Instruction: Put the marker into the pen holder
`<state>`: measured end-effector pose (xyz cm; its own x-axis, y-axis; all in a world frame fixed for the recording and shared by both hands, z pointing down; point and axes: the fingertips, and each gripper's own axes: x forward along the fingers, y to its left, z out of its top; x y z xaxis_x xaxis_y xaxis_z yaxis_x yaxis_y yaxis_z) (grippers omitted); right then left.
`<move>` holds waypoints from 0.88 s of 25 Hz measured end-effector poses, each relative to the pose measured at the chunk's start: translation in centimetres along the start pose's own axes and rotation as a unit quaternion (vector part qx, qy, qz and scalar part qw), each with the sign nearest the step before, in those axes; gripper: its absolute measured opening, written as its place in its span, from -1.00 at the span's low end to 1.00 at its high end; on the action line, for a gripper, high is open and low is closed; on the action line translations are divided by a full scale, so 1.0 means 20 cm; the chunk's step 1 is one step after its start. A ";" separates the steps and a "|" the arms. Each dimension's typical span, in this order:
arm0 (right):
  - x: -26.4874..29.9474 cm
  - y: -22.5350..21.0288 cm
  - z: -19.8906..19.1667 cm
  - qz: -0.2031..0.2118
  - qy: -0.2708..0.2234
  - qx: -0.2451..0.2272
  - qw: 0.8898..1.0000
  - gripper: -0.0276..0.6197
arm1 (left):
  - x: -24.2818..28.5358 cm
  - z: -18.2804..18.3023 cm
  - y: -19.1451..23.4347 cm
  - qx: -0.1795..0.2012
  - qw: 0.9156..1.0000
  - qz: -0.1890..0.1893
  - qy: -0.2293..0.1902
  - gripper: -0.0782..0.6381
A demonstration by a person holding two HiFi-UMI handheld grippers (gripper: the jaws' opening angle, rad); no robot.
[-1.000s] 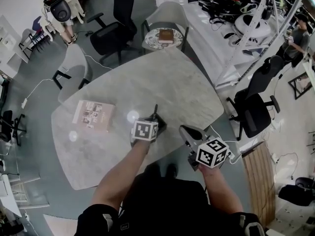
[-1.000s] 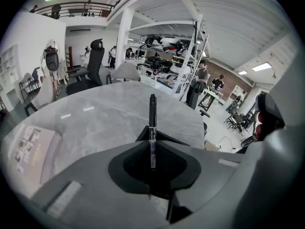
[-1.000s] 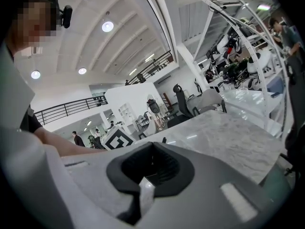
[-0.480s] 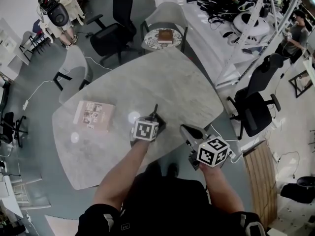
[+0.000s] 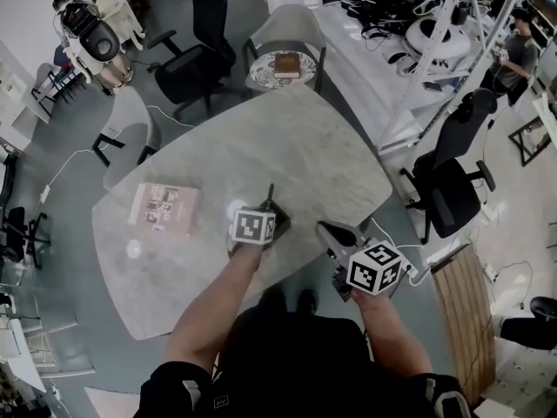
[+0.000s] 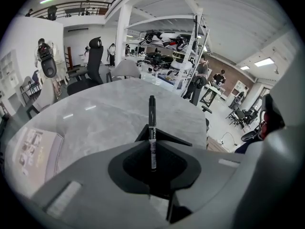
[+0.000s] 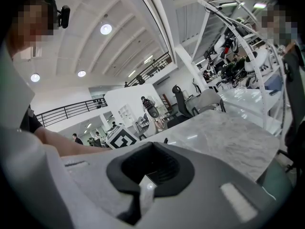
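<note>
Almost nothing has shifted in the last second. My left gripper (image 5: 267,213) has drifted only a touch and still has the marker, and my right gripper (image 5: 326,232) still hangs at the table's near corner.

The marker (image 6: 152,128) is black with a pale printed band on its barrel. It is pinched between my left fingers, which are closed tight on its lower part. The rest of it stands out well past the fingertips, pointing away from me. It is held over the near part of the grey marbled table (image 5: 296,142); I cannot tell whether its tip touches anything.

My right fingers are pressed together with nothing between them. They are raised beside the table edge and aimed across the tabletop toward my left gripper's marker cube (image 7: 118,138).

Farther to my left a book (image 5: 164,208) lies flat on the table, well apart from both grippers. Beyond the far edge another book (image 5: 285,64) rests on a small round side table, with office chairs (image 5: 202,46) around it.
</note>
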<state>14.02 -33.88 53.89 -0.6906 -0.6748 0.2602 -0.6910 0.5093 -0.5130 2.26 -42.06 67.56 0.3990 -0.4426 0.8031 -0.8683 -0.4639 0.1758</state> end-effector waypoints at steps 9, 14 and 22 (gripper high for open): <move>-0.01 0.01 0.00 0.000 -0.003 0.003 1.000 -0.91 | 0.01 -0.02 -0.02 0.030 0.999 -0.005 0.024 -0.64; -0.01 0.00 0.00 -0.001 -0.003 0.006 1.000 -0.91 | 0.01 -0.01 -0.02 0.028 0.999 -0.007 0.023 -0.60; -0.03 -0.02 0.00 -0.004 -0.007 0.012 1.000 -0.91 | 0.00 0.00 -0.01 0.015 1.000 -0.002 0.008 -0.68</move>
<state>14.68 -33.55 53.96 -0.6819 -0.6863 0.2529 -0.6908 0.4906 -0.5311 2.44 -41.93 67.62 0.3978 -0.4290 0.8110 -0.8573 -0.4887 0.1620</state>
